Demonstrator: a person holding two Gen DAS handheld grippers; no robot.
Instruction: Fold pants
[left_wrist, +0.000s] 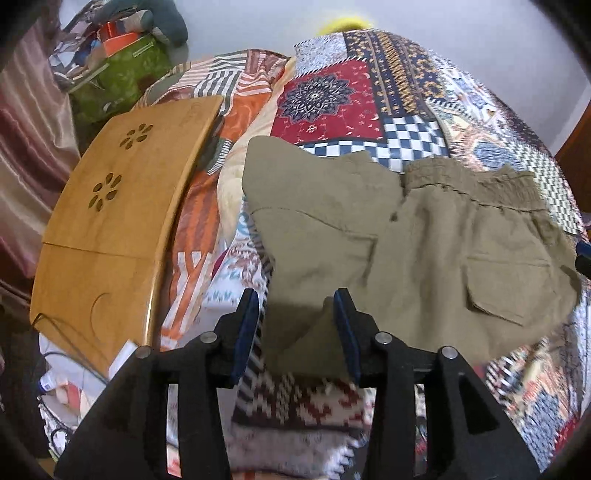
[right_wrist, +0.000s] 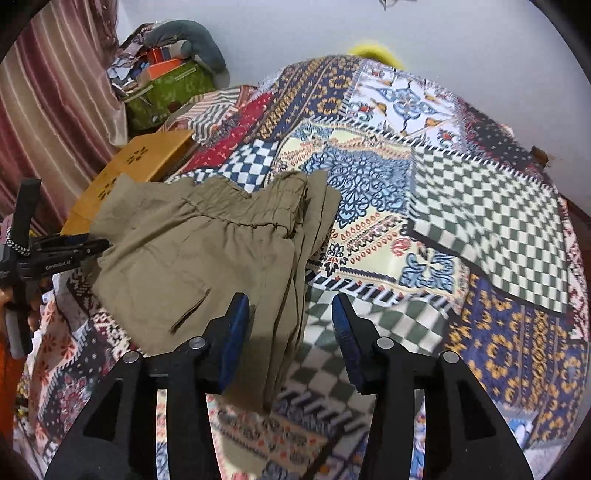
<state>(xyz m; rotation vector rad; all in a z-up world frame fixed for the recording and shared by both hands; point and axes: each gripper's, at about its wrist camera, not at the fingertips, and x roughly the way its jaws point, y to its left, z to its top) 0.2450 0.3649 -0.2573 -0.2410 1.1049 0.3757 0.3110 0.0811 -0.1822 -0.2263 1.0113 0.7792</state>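
Khaki pants (left_wrist: 406, 251) lie folded on a patchwork quilt (left_wrist: 332, 99), with the elastic waistband at the far right. My left gripper (left_wrist: 297, 302) hangs over their near left corner, its blue pads apart and the cloth loose between them. In the right wrist view the pants (right_wrist: 207, 251) spread to the left. My right gripper (right_wrist: 290, 306) is open over their stacked right edge, which lies by the left pad without being pinched. The left gripper (right_wrist: 66, 251) shows at the pants' far left side. A sliver of the right gripper (left_wrist: 583, 254) shows at the frame's right edge.
A wooden lap tray (left_wrist: 122, 206) with flower cut-outs lies on the bed left of the pants. Behind it stand a green box (left_wrist: 122, 74) full of clutter and a striped curtain (left_wrist: 26, 155). The quilt (right_wrist: 480, 221) stretches on to the right, towards a pale wall.
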